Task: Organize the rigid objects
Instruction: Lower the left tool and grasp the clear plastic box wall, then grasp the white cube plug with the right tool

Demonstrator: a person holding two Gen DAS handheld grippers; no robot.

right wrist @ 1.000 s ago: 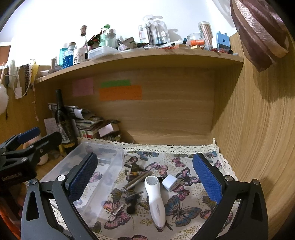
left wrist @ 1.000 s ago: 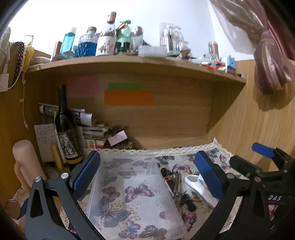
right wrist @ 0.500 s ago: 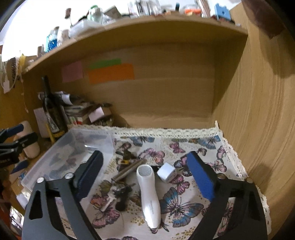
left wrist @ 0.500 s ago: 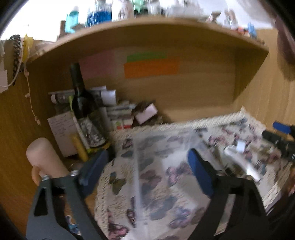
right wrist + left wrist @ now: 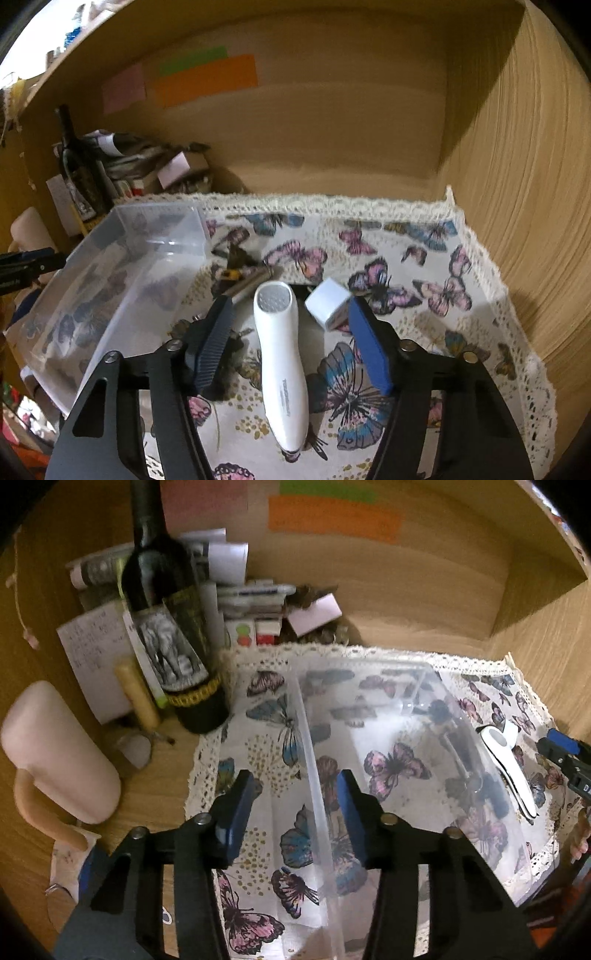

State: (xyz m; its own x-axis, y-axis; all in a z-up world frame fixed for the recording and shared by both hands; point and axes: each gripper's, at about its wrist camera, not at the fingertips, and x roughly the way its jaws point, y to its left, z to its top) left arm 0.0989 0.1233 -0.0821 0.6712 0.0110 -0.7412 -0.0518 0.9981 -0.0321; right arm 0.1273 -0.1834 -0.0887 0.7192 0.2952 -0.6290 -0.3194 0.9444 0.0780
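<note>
The left gripper is closing astride the clear box's near wall, pads not yet on it. The right gripper is closing around the white device lying on the cloth, pads still clear; a white cube sits just beside its right finger.

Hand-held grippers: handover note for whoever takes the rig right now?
Left hand-held gripper: jaws closing astride the near wall of the clear bin, not yet clamped.
Right hand-held gripper: jaws closing around the white handheld device on the butterfly cloth, pads not touching yet.
White cube and small dark metal bits lie beside the device.
Done: nothing in the bin.
Left: grip, load everything.
</note>
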